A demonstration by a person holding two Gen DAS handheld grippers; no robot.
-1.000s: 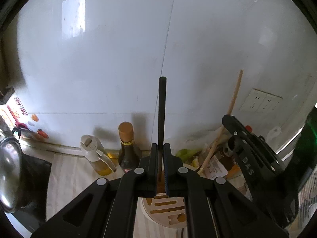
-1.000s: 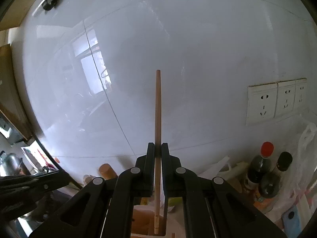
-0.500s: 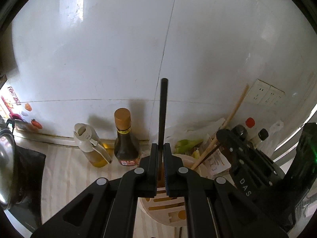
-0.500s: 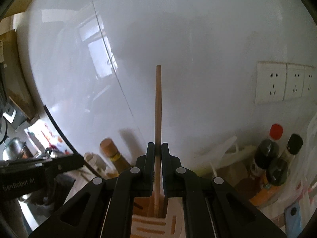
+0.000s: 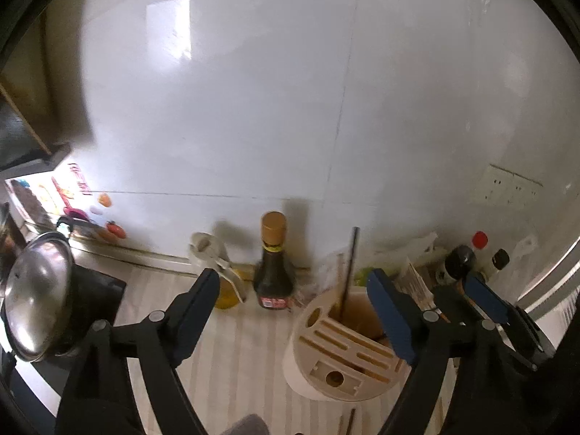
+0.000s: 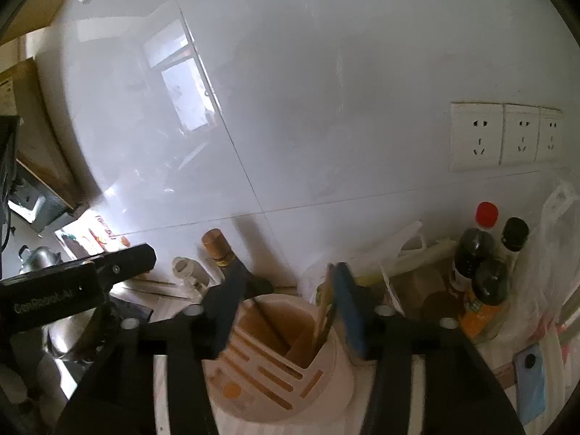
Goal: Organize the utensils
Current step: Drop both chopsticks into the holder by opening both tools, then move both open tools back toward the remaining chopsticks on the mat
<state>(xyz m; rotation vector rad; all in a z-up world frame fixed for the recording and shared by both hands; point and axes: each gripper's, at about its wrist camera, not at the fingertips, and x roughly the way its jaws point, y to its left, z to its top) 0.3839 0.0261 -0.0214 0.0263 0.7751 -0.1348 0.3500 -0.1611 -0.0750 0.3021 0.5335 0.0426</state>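
A round white utensil holder (image 5: 337, 355) with slots stands on the counter; it also shows in the right wrist view (image 6: 282, 369). A black chopstick (image 5: 349, 272) stands in its open compartment, leaning on the rim (image 6: 268, 322). A wooden chopstick (image 6: 320, 322) leans in the same compartment on the right side. My left gripper (image 5: 293, 311) is open and empty above and in front of the holder. My right gripper (image 6: 286, 308) is open and empty, its jaws on either side of the holder's compartment.
A dark sauce bottle (image 5: 272, 264) and an oil bottle (image 5: 221, 275) stand against the white tiled wall. A steel pot lid (image 5: 36, 297) is at the left. Several bottles (image 6: 482, 275), plastic bags and wall sockets (image 6: 504, 134) are at the right.
Both grippers opened and let go of their chopsticks, which dropped into the holder's compartment. Both grippers came lower towards the holder.
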